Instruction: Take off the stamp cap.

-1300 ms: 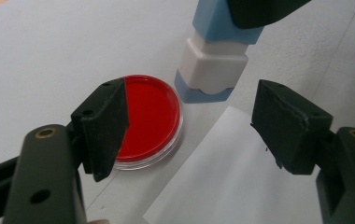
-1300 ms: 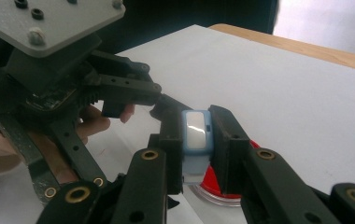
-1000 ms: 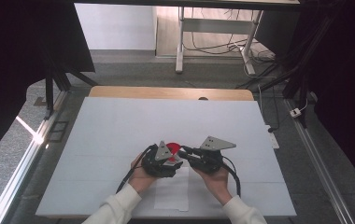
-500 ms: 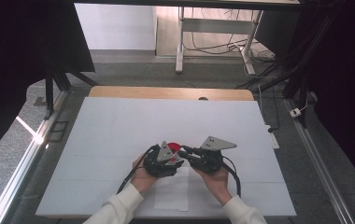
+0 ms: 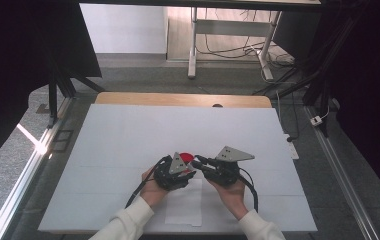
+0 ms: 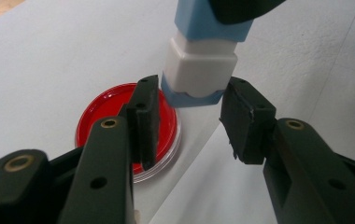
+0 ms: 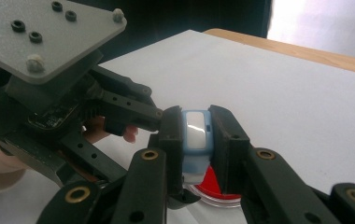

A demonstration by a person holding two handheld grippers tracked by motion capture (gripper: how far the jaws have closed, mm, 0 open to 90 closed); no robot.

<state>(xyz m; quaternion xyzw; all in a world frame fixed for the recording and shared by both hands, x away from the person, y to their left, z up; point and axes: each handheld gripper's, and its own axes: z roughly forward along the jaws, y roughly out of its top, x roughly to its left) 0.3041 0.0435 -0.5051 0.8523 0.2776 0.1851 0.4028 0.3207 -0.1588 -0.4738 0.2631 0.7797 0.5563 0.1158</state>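
Now we clamp the blue-and-white block point(image 7: 196, 135) in our right gripper point(image 7: 195, 140) near the desk's point(image 5: 128, 130) front edge; our left gripper's point(image 6: 189, 116) jaws, just closing, flank its end.

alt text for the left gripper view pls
The left gripper has its two black jaws either side of the white end of a blue and white block, closing in but not visibly pressing; behind sits a red round dish on the white table.

White counter point(image 5: 128, 135) with a wooden strip point(image 5: 183, 99) along the far edge, and a sheet of paper point(image 5: 184, 205) lying flat near the front. Past it there's grey floor point(image 5: 143, 75), a white frame leg point(image 5: 193, 42) and a tangle of cables point(image 5: 228, 47).
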